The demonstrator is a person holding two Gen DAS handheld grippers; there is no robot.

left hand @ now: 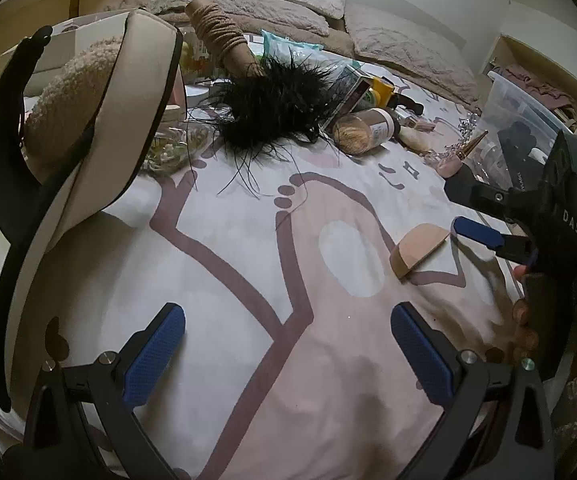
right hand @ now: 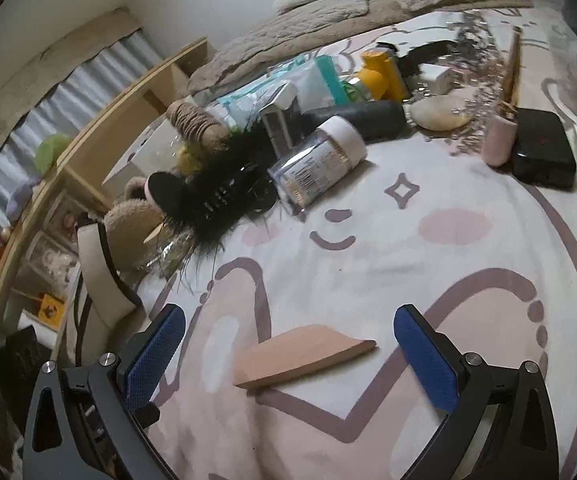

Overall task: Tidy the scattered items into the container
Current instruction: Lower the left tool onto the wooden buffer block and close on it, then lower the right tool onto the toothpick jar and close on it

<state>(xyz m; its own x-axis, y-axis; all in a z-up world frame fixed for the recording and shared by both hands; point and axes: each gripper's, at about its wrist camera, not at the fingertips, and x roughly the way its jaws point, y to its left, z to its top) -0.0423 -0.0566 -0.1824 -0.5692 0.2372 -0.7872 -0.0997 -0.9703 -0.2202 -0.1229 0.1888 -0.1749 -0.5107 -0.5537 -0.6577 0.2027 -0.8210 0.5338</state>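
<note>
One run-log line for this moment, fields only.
left tool: open, empty | right tool: open, straddling pink sponge wedge, not gripping | container: white bag at left | pile of items: on the bed

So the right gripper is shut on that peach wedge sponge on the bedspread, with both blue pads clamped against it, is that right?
Not quite. The right gripper is open, not shut on the sponge. The right wrist view shows the sponge lying flat on the bedspread between the spread blue pads, with a gap on each side. The left wrist view agrees: the sponge rests free beside that gripper.
</note>
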